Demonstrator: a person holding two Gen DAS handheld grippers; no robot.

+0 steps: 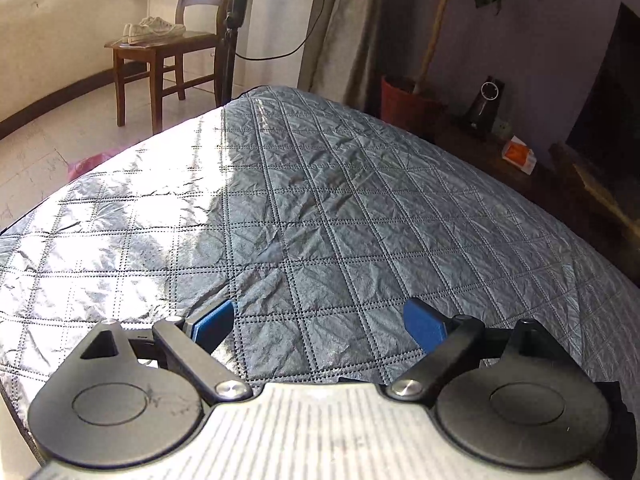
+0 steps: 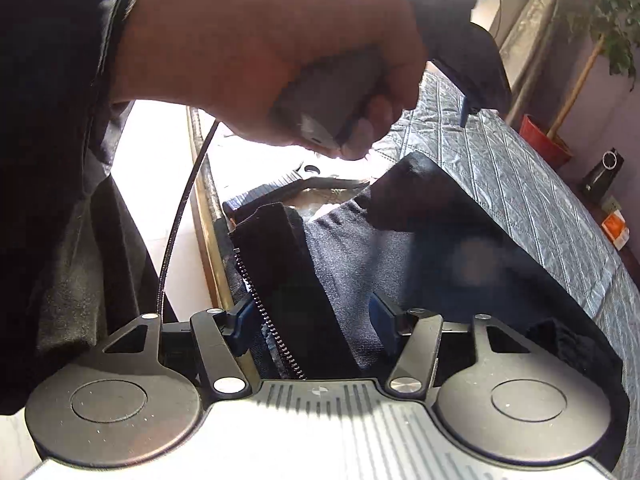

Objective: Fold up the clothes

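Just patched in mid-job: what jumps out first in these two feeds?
In the right wrist view, the person's left hand fills the upper frame, gripping the other tool's handle. Below it, a dark zippered garment lies on the near edge of the quilted grey cover, its zipper running between the open right tongs. In the left wrist view, the open left tongs hover over bare quilt, half in glaring sunlight, with white sneakers on a wooden chair behind.

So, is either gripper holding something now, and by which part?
Nothing is held. The left gripper is open above the quilted cover; the right gripper is open around the dark jacket's zipper edge, not clamped.
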